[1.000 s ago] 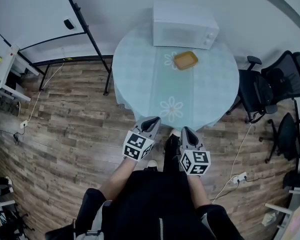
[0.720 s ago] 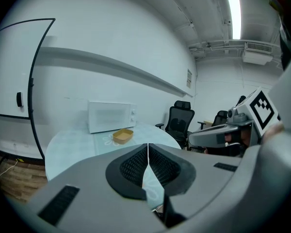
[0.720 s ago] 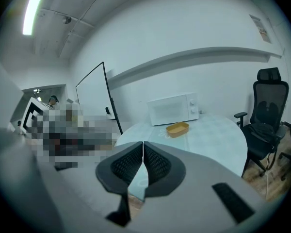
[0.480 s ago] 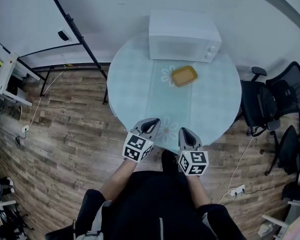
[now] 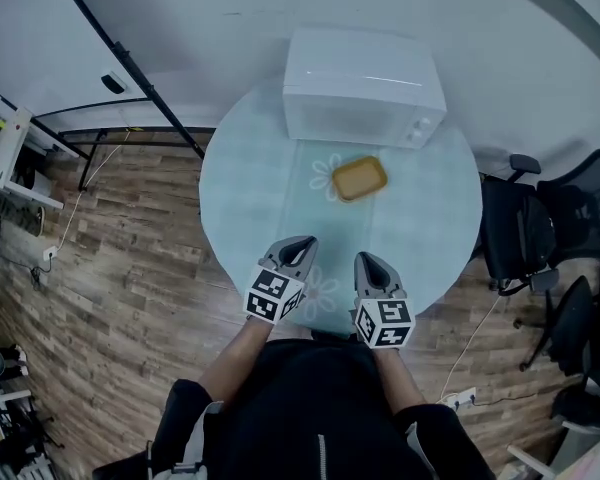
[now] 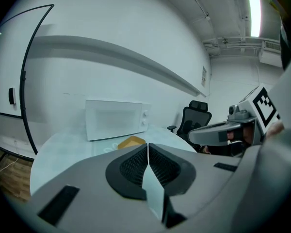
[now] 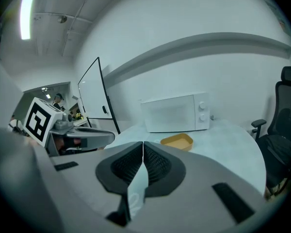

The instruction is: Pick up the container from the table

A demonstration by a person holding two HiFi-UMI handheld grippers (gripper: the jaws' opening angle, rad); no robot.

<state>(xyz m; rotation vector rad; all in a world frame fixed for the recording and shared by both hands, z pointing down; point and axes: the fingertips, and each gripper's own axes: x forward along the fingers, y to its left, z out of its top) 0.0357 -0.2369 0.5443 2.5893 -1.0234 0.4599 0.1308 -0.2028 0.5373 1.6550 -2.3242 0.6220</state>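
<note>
**Both hand-held grippers closed and empty; container lies ahead on the worktop**

In the head view the left hand-held gripper (image 5: 301,243) and the right hand-held gripper (image 5: 368,259) hang side by side over the near edge of the round worktop (image 5: 242,183). They are a little apart, and both point toward the far side. Each gripper's own view shows its two jaws pressed together along a thin seam with nothing between them. Neither gripper touches anything on the worktop.

The container (image 5: 359,178) is a shallow yellow tray with rounded corners. It lies flat near the middle of the worktop, well apart from both grippers. It sits just in front of the white microwave (image 5: 363,86), with a strip of bare cloth between the two. A printed flower (image 5: 325,176) on the pale cloth lies right at the container's left side, and a second flower (image 5: 325,290) shows between the two grippers. In the right gripper view the container appears open and empty, a little to the right of the closed jaws. In the left gripper view only its top shows above the jaws.

The microwave stands at the far edge of the worktop with its door shut. Black office chairs (image 5: 525,223) stand to the right on the wood floor (image 5: 130,258).
</note>
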